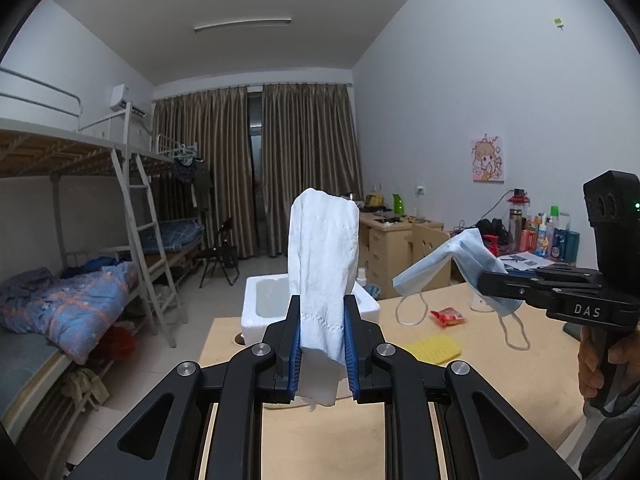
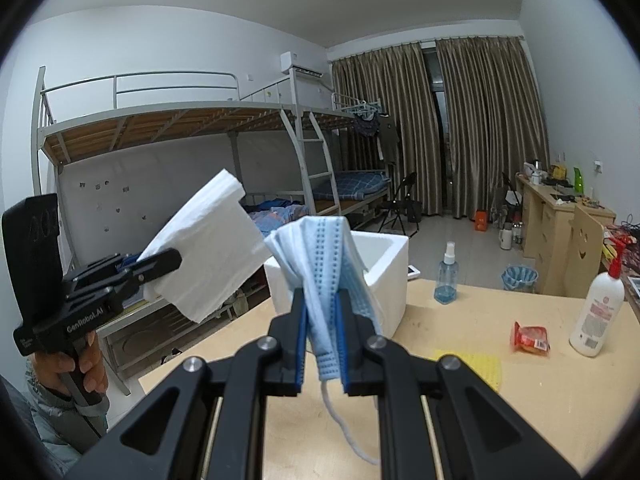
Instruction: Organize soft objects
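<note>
My left gripper [image 1: 322,316] is shut on a folded white tissue [image 1: 324,264] and holds it upright above the wooden table [image 1: 500,360]; the tissue also shows in the right wrist view [image 2: 208,252]. My right gripper [image 2: 320,308] is shut on a light blue face mask [image 2: 324,256], its ear loops hanging down; the mask shows in the left wrist view [image 1: 460,264] too. A white foam box [image 2: 384,276], open on top, stands on the table's far edge just behind both grippers; it also shows in the left wrist view [image 1: 260,300].
On the table lie a red snack packet [image 2: 530,338], a yellow cloth [image 2: 480,368], a white lotion pump bottle [image 2: 598,312] and a blue spray bottle [image 2: 446,276]. Bunk beds [image 1: 80,240] stand at the left, a desk [image 1: 396,236] with clutter at the right wall.
</note>
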`<state>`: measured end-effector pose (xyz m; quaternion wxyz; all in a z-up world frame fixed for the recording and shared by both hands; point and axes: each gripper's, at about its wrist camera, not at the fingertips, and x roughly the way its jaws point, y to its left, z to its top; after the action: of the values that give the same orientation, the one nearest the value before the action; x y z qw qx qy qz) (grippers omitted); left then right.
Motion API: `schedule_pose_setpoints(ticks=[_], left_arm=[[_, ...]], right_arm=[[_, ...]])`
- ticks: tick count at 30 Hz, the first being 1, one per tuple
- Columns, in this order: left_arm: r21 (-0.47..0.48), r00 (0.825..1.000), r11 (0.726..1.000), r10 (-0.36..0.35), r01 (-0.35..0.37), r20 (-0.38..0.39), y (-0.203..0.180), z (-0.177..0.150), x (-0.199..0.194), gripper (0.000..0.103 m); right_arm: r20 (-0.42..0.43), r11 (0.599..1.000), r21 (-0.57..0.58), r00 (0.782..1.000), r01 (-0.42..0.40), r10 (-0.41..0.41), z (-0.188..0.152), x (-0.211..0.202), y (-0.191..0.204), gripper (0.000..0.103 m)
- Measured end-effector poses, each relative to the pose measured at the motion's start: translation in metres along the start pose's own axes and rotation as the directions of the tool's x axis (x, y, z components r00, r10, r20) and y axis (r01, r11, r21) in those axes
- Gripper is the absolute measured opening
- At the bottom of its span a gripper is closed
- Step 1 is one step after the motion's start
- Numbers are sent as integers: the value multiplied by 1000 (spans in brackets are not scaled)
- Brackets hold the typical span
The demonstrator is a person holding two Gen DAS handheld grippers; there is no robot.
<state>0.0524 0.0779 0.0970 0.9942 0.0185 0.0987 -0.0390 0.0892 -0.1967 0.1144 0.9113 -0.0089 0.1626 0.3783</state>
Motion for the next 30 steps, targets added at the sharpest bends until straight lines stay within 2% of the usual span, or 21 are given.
schedule_pose_setpoints(ticks=[16, 30], left_arm=[[9, 999, 1000, 17, -18, 44, 11, 32, 16, 19], [-2, 999, 1000, 0, 0, 33, 29, 44, 59, 19]], right_arm=[[-1, 998, -58, 1000, 8, -8, 34, 22, 9, 16], [-26, 994, -103, 1000, -20, 17, 56, 62, 4, 16]])
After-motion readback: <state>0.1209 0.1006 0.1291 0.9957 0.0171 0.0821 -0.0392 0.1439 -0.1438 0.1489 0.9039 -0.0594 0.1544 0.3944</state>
